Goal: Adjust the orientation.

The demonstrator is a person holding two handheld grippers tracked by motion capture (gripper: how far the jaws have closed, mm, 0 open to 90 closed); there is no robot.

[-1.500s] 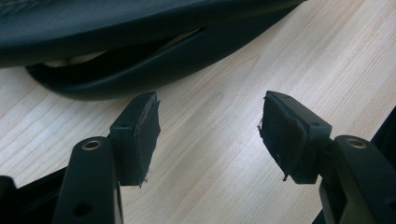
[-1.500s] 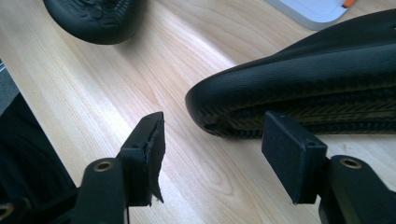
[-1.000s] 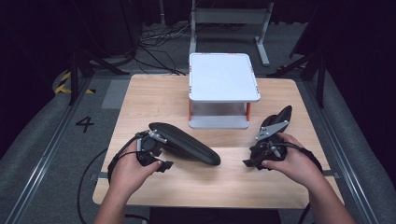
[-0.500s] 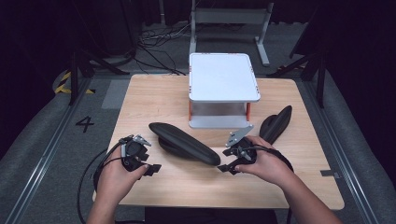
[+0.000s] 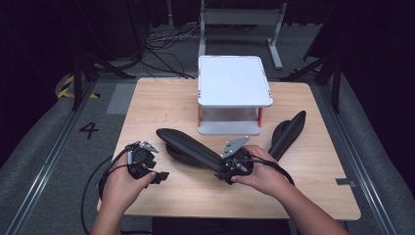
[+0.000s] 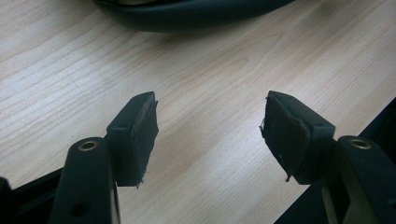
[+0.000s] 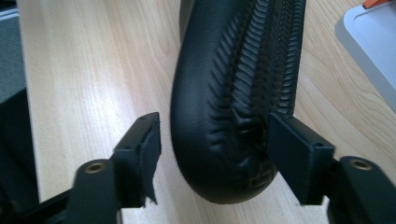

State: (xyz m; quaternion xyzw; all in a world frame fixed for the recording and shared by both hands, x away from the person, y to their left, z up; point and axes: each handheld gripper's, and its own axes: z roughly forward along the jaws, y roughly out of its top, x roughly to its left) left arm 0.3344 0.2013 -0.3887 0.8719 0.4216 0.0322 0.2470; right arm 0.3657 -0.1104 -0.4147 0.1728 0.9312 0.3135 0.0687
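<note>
A long black shoe lies on its side at the middle of the wooden table, ribbed sole showing. My right gripper is at its near right end. In the right gripper view the shoe's end sits between the jaws of my right gripper, which have just been closing. The right pad meets the sole and the left pad stands a little off it. My left gripper is open over bare wood left of the shoe, with nothing between the jaws of the left gripper.
A second black shoe lies at the right, angled toward the far edge. A white two-tier stand with orange posts sits at the back middle; its base lies close beyond the middle shoe. Cables trail off the near edge.
My right hand has moved left from the right-hand shoe to the near end of the middle shoe. My left hand has drawn back left, away from that shoe.
</note>
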